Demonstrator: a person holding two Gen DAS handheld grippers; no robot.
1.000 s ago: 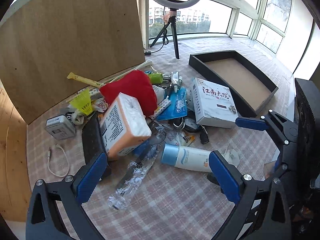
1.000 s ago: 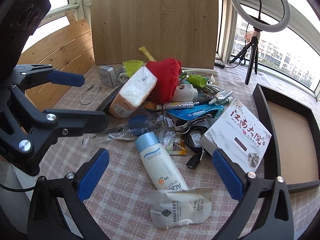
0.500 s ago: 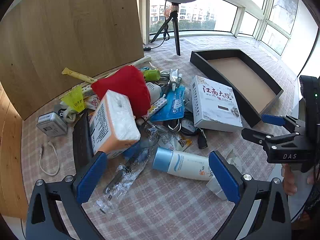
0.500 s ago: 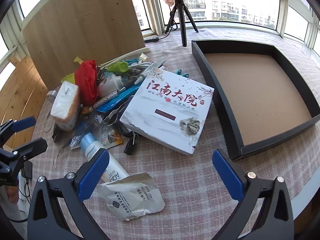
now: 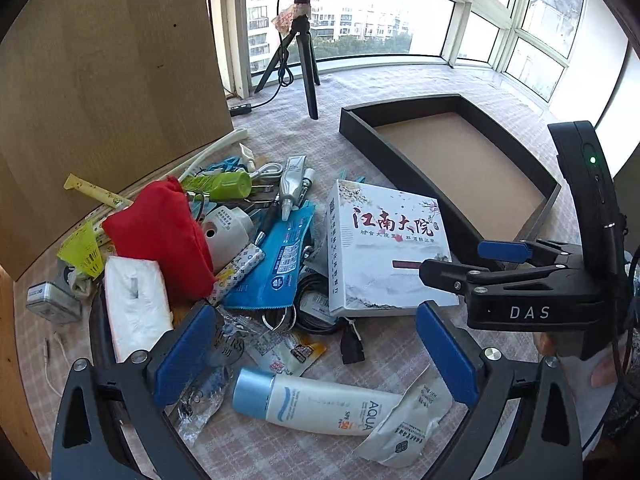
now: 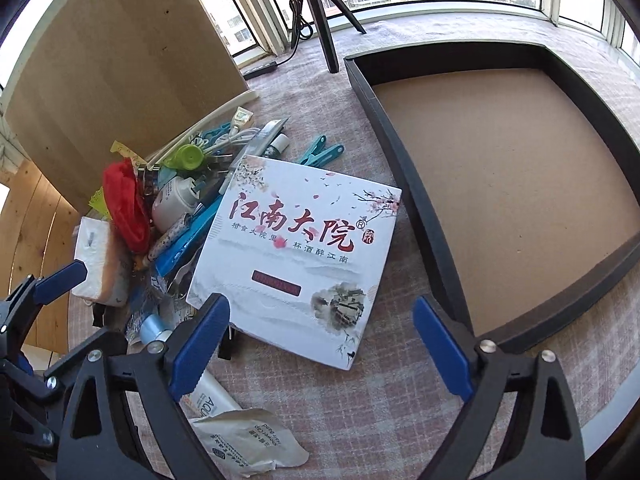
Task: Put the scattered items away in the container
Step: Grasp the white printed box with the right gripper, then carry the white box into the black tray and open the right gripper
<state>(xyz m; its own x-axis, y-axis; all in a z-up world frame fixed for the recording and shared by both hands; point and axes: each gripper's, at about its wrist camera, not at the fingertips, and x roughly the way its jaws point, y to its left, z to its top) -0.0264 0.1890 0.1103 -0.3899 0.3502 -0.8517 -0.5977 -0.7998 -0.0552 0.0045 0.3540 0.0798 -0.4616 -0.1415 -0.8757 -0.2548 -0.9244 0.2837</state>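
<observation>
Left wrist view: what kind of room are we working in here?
Likely a high-rise flat's enclosed balcony or bay window: curved windows facing apartment blocks, a ring light on a tripod, a checked tablecloth.

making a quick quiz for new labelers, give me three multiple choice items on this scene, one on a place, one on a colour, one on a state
1. Where does the flat white printed box lie?
A. inside the tray
B. on the checked cloth beside the tray
C. under the red pouch

2. What colour is the cap of the white sunscreen bottle?
A. light blue
B. red
C. black

3. What is in the shallow black tray with a brown floor?
A. the tissue pack
B. the sunscreen bottle
C. nothing

Answers: 
1 B, the box rests on the cloth, left of the tray's wall. 
2 A, the cap at the bottle's left end is pale blue. 
3 C, the brown floor shows bare in both views.
</observation>
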